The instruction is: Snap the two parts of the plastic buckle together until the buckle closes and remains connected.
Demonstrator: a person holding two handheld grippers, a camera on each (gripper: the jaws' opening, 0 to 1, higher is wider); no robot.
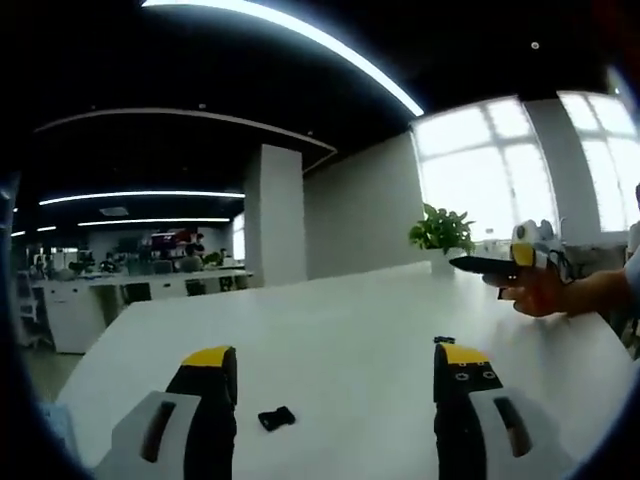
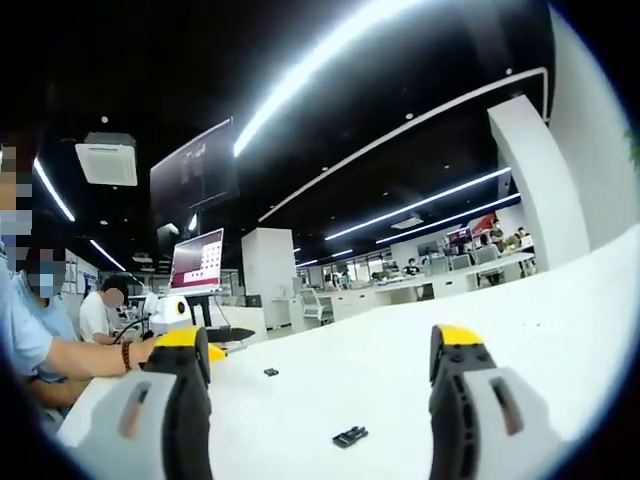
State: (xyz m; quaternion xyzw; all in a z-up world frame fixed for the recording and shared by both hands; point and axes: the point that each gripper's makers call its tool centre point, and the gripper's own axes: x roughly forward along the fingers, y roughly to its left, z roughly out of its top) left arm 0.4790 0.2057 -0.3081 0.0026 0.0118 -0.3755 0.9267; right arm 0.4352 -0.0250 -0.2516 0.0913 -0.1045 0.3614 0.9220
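A small black buckle part (image 1: 276, 418) lies on the white table (image 1: 350, 320), just inside the left jaw of my left gripper (image 1: 335, 365), which is open and holds nothing. In the right gripper view a black buckle part (image 2: 350, 436) lies flat on the table (image 2: 560, 330) between the jaws of my right gripper (image 2: 320, 350), which is also open and empty. A second, smaller black piece (image 2: 270, 372) lies farther off on the table. The right gripper (image 1: 495, 266) also shows in the left gripper view, held above the table's right side by a hand (image 1: 540, 292).
A potted plant (image 1: 440, 230) stands at the table's far edge by bright windows. A person's forearm (image 2: 85, 357) reaches in from the left, and a monitor (image 2: 198, 262) stands behind it. Seated people and desks (image 1: 150, 285) fill the office beyond the table.
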